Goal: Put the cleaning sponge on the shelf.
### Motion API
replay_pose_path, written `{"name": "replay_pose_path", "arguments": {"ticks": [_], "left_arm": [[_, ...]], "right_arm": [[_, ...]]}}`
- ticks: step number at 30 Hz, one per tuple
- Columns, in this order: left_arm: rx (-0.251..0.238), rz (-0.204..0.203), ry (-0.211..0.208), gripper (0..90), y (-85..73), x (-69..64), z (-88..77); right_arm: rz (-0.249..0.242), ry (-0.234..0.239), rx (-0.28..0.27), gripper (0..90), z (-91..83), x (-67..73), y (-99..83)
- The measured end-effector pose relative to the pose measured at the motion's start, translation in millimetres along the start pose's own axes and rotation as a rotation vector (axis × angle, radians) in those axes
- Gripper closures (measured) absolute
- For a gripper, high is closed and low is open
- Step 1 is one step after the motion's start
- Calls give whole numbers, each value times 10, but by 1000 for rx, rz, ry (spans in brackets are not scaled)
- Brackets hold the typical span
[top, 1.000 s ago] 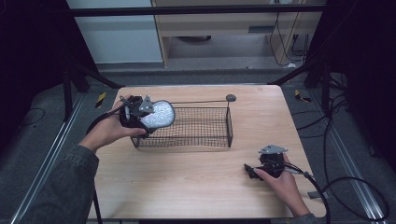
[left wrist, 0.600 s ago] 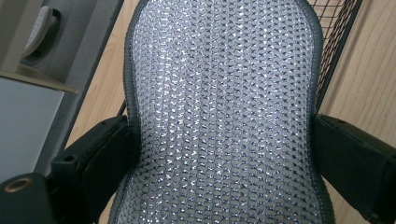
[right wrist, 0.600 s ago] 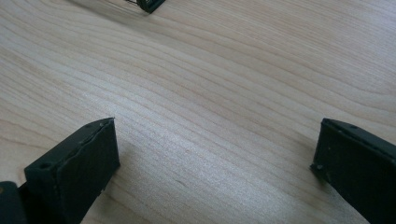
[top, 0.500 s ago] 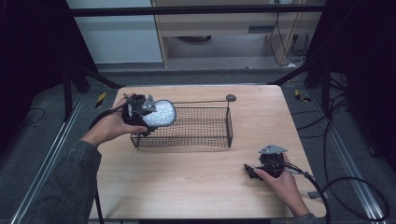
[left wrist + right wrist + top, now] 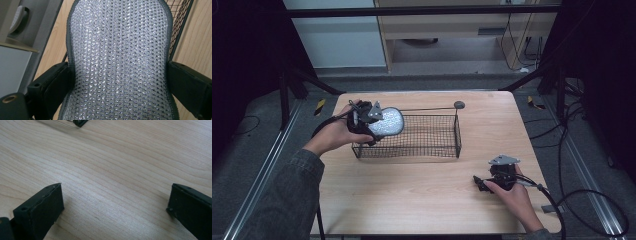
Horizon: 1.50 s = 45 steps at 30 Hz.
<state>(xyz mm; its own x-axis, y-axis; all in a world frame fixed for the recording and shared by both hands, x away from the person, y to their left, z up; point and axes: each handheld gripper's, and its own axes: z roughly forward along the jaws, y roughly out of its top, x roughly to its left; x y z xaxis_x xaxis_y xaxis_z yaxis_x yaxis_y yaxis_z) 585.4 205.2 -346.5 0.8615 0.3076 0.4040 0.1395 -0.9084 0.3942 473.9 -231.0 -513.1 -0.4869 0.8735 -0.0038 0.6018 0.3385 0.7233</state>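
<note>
Left gripper (image 5: 371, 120) clamped on a silver mesh pad (image 5: 386, 122), jaws pressing its dark-edged sides; pad held over the left end of the black wire basket (image 5: 432, 145), at rim height. Basket sits mid-table on the wooden table (image 5: 412, 195). Right gripper (image 5: 484, 184) rests low on the tabletop near the front right, jaws wide apart, nothing between them
</note>
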Motion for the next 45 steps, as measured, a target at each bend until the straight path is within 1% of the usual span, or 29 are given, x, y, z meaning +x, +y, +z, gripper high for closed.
{"name": "replay_pose_path", "arguments": {"ticks": [7,13,17,21,24,27,31,35,36,38,40,41,45], "left_arm": [[-4,8,-18,61,15,10,48],[-12,12,-18,61,37,12,72],[-7,19,-27,61,48,13,115],[-9,16,-38,61,48,23,167],[-3,20,-41,61,46,35,199],[4,14,-48,61,30,70,274],[13,15,-55,61,17,91,327],[25,19,-70,61,8,104,399],[28,22,-73,61,7,104,409],[26,21,-77,61,3,105,420],[27,20,-77,61,-2,113,426],[28,18,-79,61,-5,116,431],[31,22,-84,61,-14,121,455]], "right_arm": [[0,0,0,3,0,0,0],[0,-1,0,3,1,1,0],[0,0,0,3,0,0,0],[1,-1,0,4,0,1,0],[1,-1,0,4,0,1,0],[1,-1,0,4,0,1,0],[0,-1,0,4,0,0,-1],[-1,-3,0,4,-1,0,-2],[5,0,1,4,-3,4,-1],[0,-4,1,4,-2,1,-2],[7,-2,3,4,-6,6,-1],[2,-5,1,4,-3,3,-3],[7,-5,3,4,-7,7,-3]]}}
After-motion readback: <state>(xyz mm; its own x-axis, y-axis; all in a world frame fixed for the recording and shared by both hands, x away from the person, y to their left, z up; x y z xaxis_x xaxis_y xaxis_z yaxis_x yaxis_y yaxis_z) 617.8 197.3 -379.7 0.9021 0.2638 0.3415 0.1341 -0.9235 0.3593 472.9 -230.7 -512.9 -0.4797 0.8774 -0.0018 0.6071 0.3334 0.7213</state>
